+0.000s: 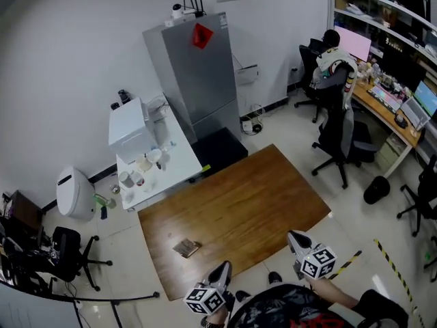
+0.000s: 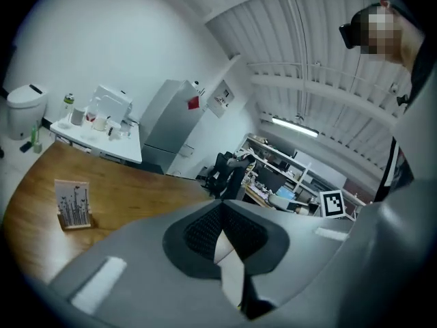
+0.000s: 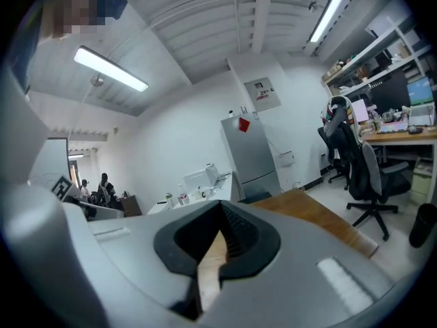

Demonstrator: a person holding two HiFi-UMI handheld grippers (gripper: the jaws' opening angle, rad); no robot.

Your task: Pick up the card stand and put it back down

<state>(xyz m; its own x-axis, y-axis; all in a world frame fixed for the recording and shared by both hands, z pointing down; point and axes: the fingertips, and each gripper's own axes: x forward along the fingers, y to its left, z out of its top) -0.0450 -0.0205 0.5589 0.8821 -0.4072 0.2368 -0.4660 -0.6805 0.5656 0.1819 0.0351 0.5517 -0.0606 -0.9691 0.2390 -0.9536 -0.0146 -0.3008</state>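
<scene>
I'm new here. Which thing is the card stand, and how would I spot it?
Find the big brown wooden table in the middle of the room. Toward its near left corner stands the card stand, the only thing on the wood. It is a small pale card printed with dark stems, upright in a low wooden base.

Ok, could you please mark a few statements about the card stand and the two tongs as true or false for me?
1. The card stand stands on the wooden table, free of both tongs. True.
2. The right tongs grip the card stand. False: they are shut with nothing between them.
3. The left tongs are wide open. False: they are shut and empty.
4. A grey fridge stands against the wall beyond the table. True.
</scene>
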